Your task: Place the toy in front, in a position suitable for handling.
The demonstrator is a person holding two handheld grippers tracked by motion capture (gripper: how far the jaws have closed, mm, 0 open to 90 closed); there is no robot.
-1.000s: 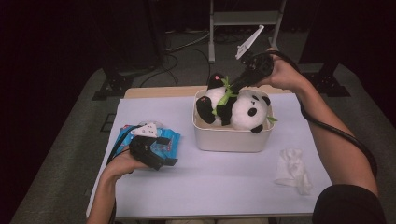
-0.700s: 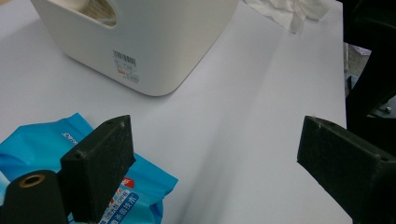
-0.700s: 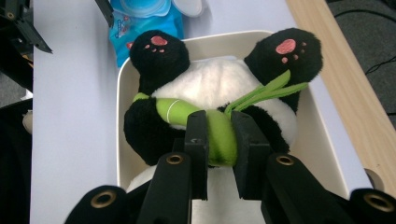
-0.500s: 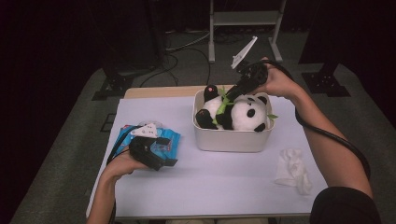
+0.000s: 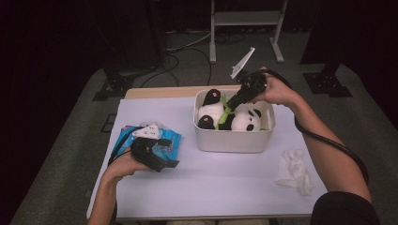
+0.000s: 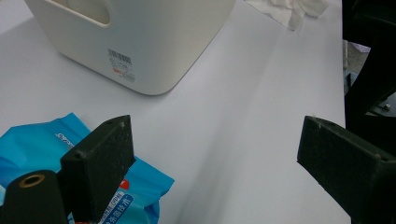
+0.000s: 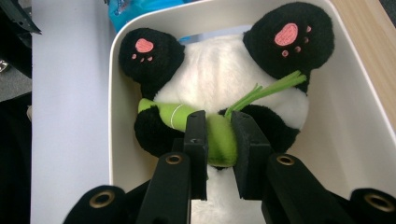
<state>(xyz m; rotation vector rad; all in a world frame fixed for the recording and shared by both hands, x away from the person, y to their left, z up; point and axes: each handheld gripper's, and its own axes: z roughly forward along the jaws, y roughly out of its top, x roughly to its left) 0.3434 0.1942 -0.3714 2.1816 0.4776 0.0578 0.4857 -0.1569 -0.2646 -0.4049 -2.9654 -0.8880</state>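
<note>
Fig. legend. High view: white bin (image 5: 234,140) at table (image 5: 225,187) centre-rear, holding plush panda (image 5: 244,119) on its back, pink-soled feet up. Right gripper (image 5: 231,104) angled down into bin from far side, cable looping along forearm. Right gripper view: 2 black jaws pinching green bamboo stalk (image 7: 219,140) lying across panda's belly (image 7: 224,84); pads pressed on stalk from both sides, thin green leaves (image 7: 271,88) fanning toward 1 foot; panda inside bin walls (image 7: 355,121).

Left gripper (image 5: 171,164) low near table's left edge, resting over blue wipes pack (image 5: 171,138), well apart from bin. Left gripper view: jaws spread wide, nothing between; 1 pad over pack corner (image 6: 37,144), bin w/ barcode label (image 6: 122,63) ahead. Crumpled white tissue (image 5: 294,169) right of bin, near table's edge.
</note>
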